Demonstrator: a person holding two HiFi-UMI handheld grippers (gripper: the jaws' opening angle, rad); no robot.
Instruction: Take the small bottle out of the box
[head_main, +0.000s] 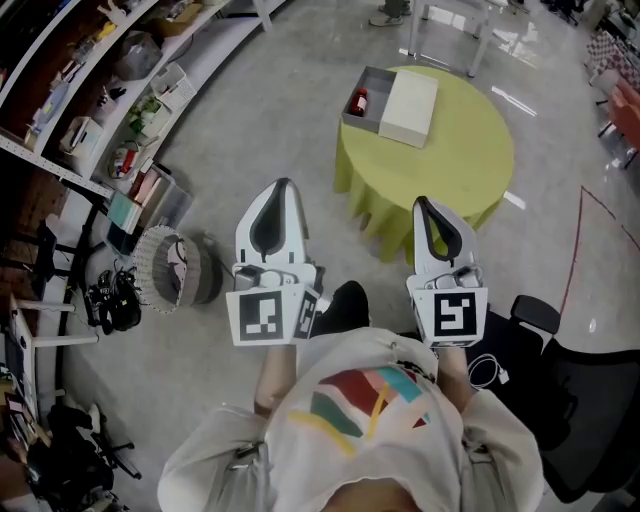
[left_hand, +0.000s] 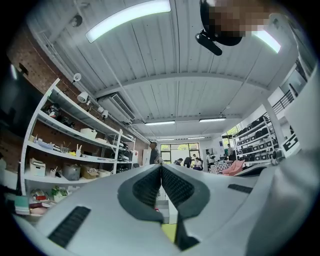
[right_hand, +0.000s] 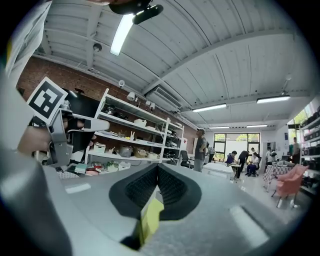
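I am standing back from the round, yellow-draped tabletop (head_main: 462, 165), and nothing of the task proper is done yet. The box (head_main: 366, 82) sits at the far left part of it, open on top. The small bottle (head_main: 358, 102), red, lies inside at the box's left end. A white lid (head_main: 410, 108) rests along the box's right side; I cannot tell whether it covers part of the box.

My left hand-held gripper (head_main: 283, 188) is up in front of my chest with its jaws pressed together and nothing between them. Its own view shows the ribbed pads (left_hand: 150, 186) meeting along one line, with only the room behind. My right hand-held gripper (head_main: 421, 204) is level with it, well apart to the side. Its jaws are likewise pressed together and empty; the yellow in the slit below its pads (right_hand: 142, 189) looks to me like the tablecloth seen through the gap, not something pinched.

Both tips point roughly toward the tabletop but hang over bare floor (head_main: 300, 110), well short of the box.

So, as I judge it, everything is left. I must step in, spread one pair of jaws, reach down into the box, pinch the bottle and lift it clear of the walls.
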